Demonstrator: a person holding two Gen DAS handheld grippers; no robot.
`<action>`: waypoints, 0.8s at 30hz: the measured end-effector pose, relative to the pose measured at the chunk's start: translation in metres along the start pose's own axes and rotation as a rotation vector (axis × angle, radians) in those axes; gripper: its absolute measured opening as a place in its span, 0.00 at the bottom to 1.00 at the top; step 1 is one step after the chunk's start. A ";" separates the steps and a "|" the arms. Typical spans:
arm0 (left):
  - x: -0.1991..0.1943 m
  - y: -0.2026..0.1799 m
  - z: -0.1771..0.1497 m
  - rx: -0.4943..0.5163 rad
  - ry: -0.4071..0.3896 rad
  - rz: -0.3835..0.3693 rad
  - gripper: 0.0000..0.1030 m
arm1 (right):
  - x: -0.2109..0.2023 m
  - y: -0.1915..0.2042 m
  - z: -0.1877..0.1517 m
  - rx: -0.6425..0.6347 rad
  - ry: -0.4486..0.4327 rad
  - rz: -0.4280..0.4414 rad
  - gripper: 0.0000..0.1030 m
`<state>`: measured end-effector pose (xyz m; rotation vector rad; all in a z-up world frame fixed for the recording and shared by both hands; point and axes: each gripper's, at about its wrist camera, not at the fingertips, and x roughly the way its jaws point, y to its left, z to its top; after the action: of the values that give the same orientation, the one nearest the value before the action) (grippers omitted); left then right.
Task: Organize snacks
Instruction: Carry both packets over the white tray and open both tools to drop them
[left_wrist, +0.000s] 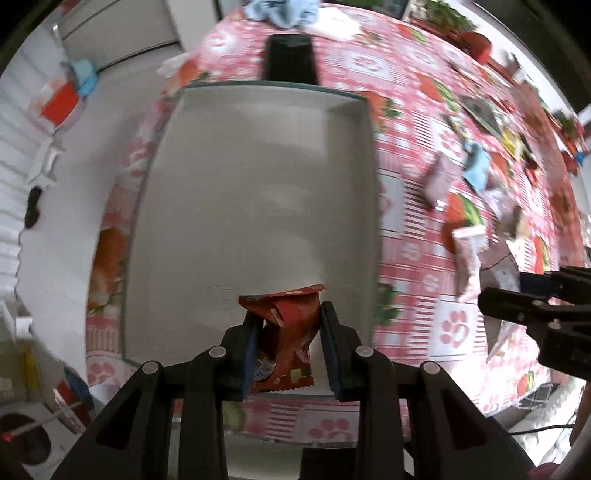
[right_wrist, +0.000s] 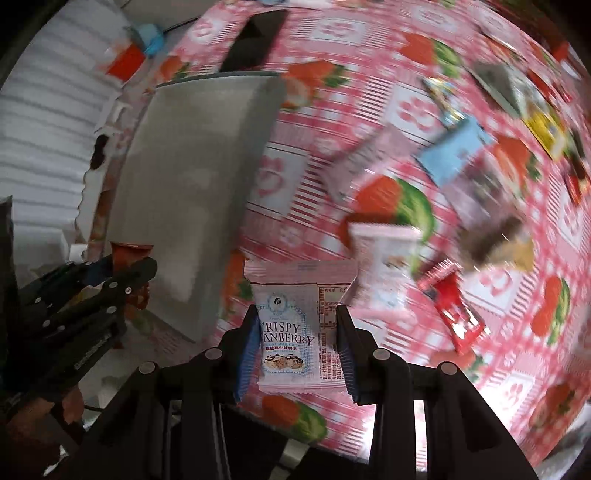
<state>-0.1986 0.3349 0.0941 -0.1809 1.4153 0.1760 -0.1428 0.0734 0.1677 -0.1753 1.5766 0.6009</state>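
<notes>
two hand-held grippers clamp crinkly packets: left hand-held gripper a red foil packet, right hand-held gripper a pink cranberry packet.

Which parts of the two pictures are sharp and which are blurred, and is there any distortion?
Left wrist view: the red snack packet in the left hand-held gripper is sharp; the grey tray is fairly clear, the loose snacks on the right smear. Right wrist view: the cranberry packet in the right hand-held gripper is sharp, the tablecloth streaks with motion blur. Both fisheye views bend straight edges.
</notes>
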 end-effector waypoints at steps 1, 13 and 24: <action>0.000 0.006 0.000 -0.007 0.001 0.006 0.33 | 0.001 0.008 0.004 -0.015 0.003 0.010 0.40; 0.007 0.043 -0.003 -0.082 0.023 0.054 0.33 | 0.040 0.085 0.027 -0.134 0.047 0.084 0.40; 0.025 0.052 -0.010 -0.102 0.066 0.078 0.33 | 0.078 0.110 0.036 -0.146 0.103 0.081 0.40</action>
<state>-0.2168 0.3834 0.0666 -0.2167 1.4809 0.3094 -0.1698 0.2023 0.1229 -0.2566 1.6452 0.7818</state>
